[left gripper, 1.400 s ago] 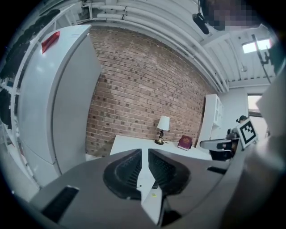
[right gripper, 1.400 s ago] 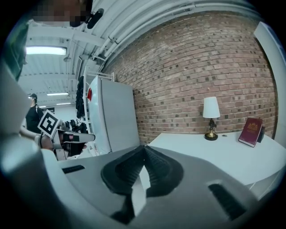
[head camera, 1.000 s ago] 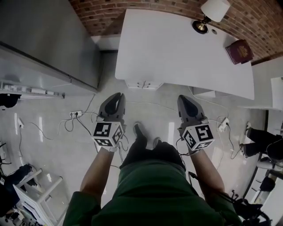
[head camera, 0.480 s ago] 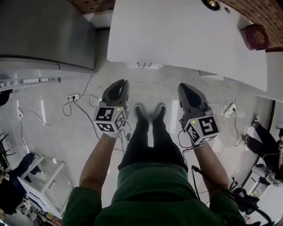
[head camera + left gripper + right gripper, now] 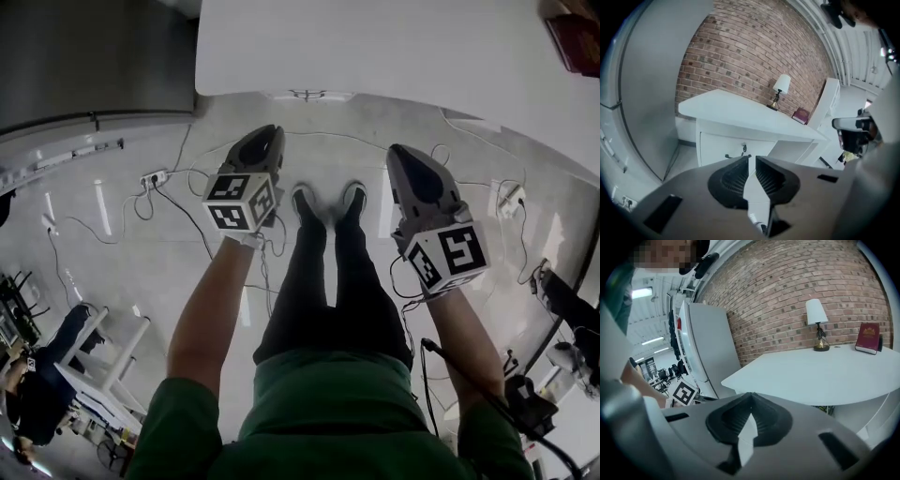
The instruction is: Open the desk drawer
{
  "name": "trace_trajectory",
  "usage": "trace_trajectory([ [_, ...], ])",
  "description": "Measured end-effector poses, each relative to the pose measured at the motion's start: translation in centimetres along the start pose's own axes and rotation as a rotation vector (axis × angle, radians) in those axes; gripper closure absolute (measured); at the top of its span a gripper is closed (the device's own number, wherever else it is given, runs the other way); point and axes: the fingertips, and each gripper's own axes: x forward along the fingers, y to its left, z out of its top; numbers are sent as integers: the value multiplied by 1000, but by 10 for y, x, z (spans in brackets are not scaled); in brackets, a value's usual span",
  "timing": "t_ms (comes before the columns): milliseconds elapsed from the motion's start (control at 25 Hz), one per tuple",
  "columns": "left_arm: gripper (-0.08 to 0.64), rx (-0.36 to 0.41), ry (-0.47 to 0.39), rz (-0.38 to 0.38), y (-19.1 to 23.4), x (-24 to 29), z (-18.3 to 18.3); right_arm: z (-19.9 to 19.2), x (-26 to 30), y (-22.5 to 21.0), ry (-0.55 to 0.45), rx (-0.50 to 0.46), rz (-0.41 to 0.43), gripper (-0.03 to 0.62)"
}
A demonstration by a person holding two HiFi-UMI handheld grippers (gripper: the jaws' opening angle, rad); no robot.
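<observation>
The white desk [image 5: 394, 47] fills the top of the head view. Its drawer front [image 5: 723, 146], with a dark handle [image 5: 736, 155] and a small key above it, shows in the left gripper view just under the desk top. My left gripper [image 5: 265, 133] hangs over the floor short of the desk and points at the drawer. Its jaws [image 5: 751, 158] stand a narrow gap apart with nothing between them. My right gripper [image 5: 403, 150] is level with it on the right. Its tips [image 5: 750, 394] meet, holding nothing, and it faces the desk top [image 5: 820, 373].
A lamp [image 5: 816, 317] and a dark red book [image 5: 868, 337] stand at the back of the desk by the brick wall. A tall grey cabinet [image 5: 84, 56] is left of the desk. Cables and a power strip [image 5: 153, 177] lie on the floor. The person's feet [image 5: 328, 202] are between the grippers.
Both grippers have sunk and come closer to the desk's front edge. The head view has tipped down, so the lamp has left the picture. The feet have come together.
</observation>
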Motion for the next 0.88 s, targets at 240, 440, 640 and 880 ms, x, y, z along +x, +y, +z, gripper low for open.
trace_trajectory([
  [240, 517, -78, 6, 2, 18, 47, -16, -31, 9, -18, -10, 25, -21, 592],
  [440, 517, -211, -16, 1, 38, 78, -30, -62, 12, -20, -3, 45, -21, 592],
  [640, 515, -373, -43, -23, 59, 110, -44, -90, 19, -15, 11, 59, 4, 592],
  [880, 479, -561, -105, -83, 74, 144, -55, -131, 25, -13, 56, 61, 29, 592],
])
